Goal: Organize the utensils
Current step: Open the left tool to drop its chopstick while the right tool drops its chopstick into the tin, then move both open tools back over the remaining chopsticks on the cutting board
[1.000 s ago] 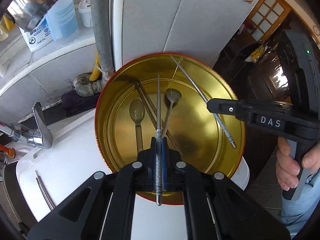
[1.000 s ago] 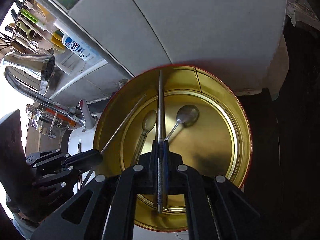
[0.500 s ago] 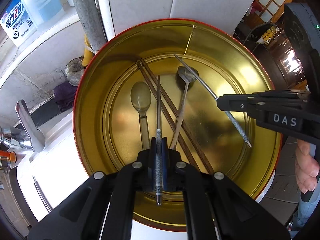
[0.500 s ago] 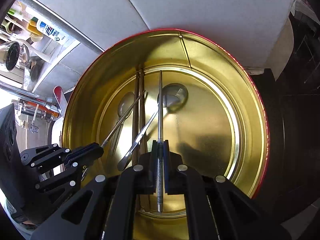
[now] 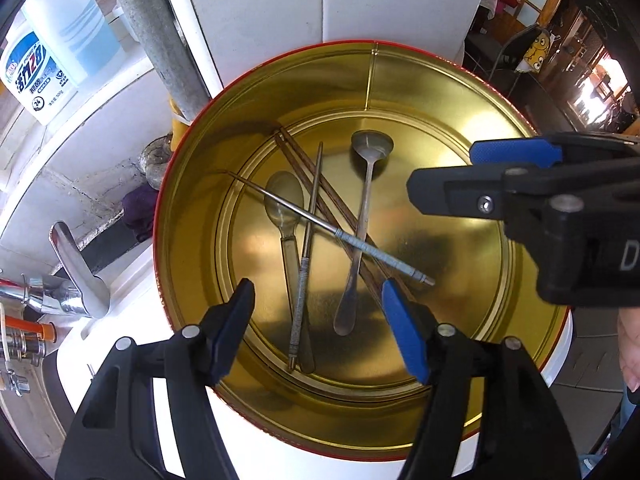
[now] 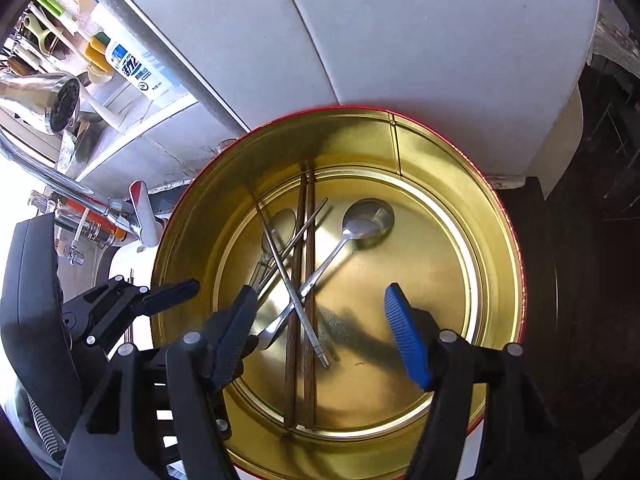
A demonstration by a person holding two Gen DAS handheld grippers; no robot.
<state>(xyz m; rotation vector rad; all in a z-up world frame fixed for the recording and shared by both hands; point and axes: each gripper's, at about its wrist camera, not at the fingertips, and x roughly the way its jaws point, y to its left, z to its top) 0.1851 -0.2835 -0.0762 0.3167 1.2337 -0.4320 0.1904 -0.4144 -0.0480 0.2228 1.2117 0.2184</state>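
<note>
A round gold tin [image 5: 188,208] with a red rim holds the utensils: two metal spoons [image 5: 370,148], a pair of wooden chopsticks [image 5: 298,160] and two metal chopsticks [image 5: 305,264]. One metal chopstick lies lengthwise; the other [image 5: 360,246] lies crosswise over the pile. My left gripper [image 5: 320,320] hangs over the tin's near side, jaws opening, nothing between its pads. My right gripper [image 6: 320,332] hovers above the tin [image 6: 500,280] too, jaws opening and empty, with the wooden chopsticks [image 6: 305,368] and a dropped metal chopstick [image 6: 294,296] below. Each gripper shows in the other's view [image 5: 444,172] [image 6: 176,294].
The tin stands on a white surface [image 5: 120,320] beside a sink with a chrome faucet [image 5: 76,276]. A grey pipe [image 5: 160,32] and a detergent bottle [image 5: 34,76] stand behind on a ledge. A person's hand [image 5: 629,344] shows at the right edge.
Both grippers have gone from shut on a metal chopstick to open. The two chopsticks now lie in the tin. The left gripper has sunk closer to the tin.
</note>
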